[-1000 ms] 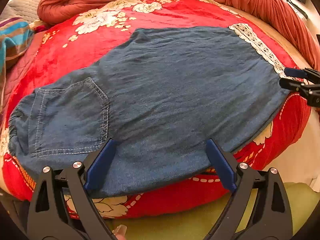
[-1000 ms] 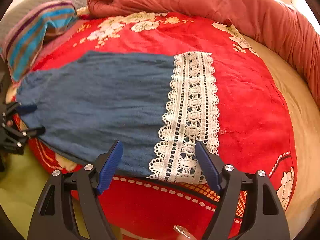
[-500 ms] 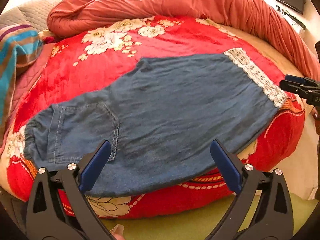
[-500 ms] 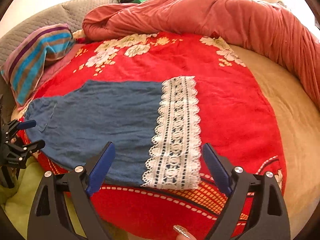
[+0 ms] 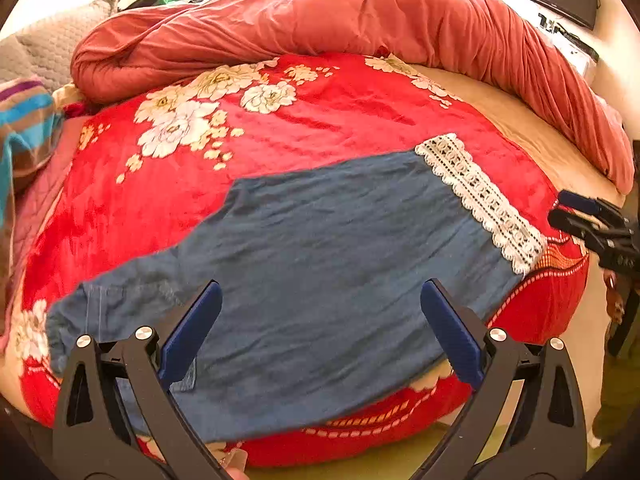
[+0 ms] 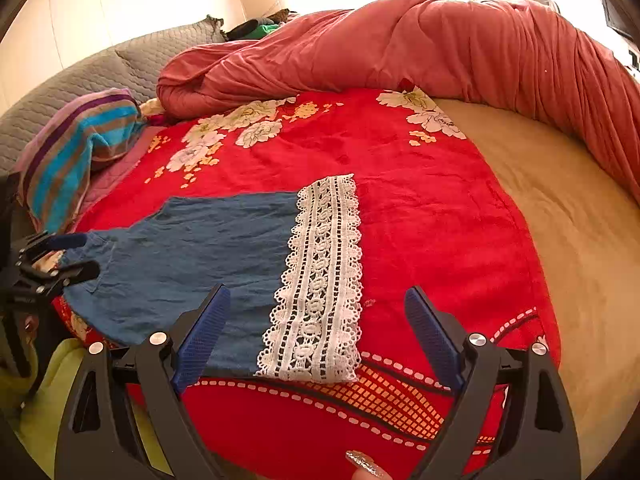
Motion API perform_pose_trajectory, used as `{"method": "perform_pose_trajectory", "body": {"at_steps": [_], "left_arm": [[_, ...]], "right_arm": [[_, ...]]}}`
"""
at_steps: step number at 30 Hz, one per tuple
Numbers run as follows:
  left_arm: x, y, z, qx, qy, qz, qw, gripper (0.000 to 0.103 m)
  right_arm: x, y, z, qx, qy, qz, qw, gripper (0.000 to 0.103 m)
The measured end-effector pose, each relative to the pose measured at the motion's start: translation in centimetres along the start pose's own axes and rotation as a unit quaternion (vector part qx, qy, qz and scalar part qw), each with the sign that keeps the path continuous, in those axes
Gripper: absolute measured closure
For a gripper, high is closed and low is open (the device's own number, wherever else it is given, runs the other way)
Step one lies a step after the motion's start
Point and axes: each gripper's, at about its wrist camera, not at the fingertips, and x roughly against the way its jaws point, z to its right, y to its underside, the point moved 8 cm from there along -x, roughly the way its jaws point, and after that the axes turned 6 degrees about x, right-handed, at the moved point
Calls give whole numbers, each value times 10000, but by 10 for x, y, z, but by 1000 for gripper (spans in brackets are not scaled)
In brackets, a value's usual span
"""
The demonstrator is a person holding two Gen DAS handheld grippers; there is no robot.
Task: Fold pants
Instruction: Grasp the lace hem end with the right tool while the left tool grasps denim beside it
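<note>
I have just let go: both my grippers, left (image 5: 320, 330) and right (image 6: 316, 336), have been opening and now gape wide with nothing between their jaws, lifted back from the bed's near edge. The pants (image 5: 320, 264) lie flat along that edge on the red blanket (image 5: 320, 120), leg over leg (one lengthwise fold, by my reckoning), waist at the left end, lace hem (image 6: 320, 280) at the right. Compared with a second ago they sit farther below me. Next, I judge, comes folding hem toward waist.
</note>
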Motion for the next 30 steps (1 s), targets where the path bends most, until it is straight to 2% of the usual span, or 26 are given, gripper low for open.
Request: {"method": "perform_pose_trajectory", "body": {"at_steps": [6, 13, 18, 24, 30], "left_arm": [[-17, -22, 23, -204, -25, -48, 9998, 10], [-52, -54, 52, -601, -51, -119, 9981, 10], [-82, -73, 66, -560, 242, -438, 9972, 10], [-121, -94, 79, -640, 349, -624, 9954, 10], [-148, -111, 96, -878, 466, -604, 9932, 10]], "right_arm": [[2, 7, -1, 53, -81, 24, 10000, 15], [-9, 17, -4, -47, -285, -148, 9995, 15], [-24, 28, -5, -219, -465, -354, 9980, 15], [-38, 36, -5, -366, -600, -529, 9961, 15], [-44, 39, -5, -491, -752, -490, 9948, 14]]}}
